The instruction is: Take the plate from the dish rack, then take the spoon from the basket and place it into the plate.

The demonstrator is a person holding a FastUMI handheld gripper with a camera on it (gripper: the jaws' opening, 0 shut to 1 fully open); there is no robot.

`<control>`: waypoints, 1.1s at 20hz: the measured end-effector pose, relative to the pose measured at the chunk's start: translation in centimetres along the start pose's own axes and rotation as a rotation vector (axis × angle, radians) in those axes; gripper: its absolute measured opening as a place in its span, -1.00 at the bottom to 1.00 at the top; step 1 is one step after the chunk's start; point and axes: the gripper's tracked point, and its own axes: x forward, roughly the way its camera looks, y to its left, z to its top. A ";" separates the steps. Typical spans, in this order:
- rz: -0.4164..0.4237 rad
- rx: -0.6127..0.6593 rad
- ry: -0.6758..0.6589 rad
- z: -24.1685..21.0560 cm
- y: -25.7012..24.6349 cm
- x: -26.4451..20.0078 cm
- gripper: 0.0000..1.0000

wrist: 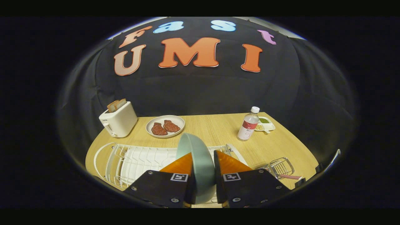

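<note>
Plate [196, 156] stands on edge, clamped between the gripper [202, 162] fingers above the dish rack [131, 162]. I'd carry it level-handed clear of the wires, then lay it flat on bare table [215, 128] short of the basket [281, 167] to the jaws' right.

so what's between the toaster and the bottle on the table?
In the gripper view, a plate of two meat pieces sits between the toaster and the bottle; otherwise bare tabletop. The gripper is shut on the green plate.
</note>
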 end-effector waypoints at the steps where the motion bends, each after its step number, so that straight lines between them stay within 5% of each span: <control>1: -0.004 0.002 -0.001 0.0 -0.3 0.0 -0.48; 10: -0.049 -0.064 -0.036 2.1 -0.5 -0.4 -0.49; 22: 0.039 0.041 -0.064 1.3 -3.6 -5.6 -0.56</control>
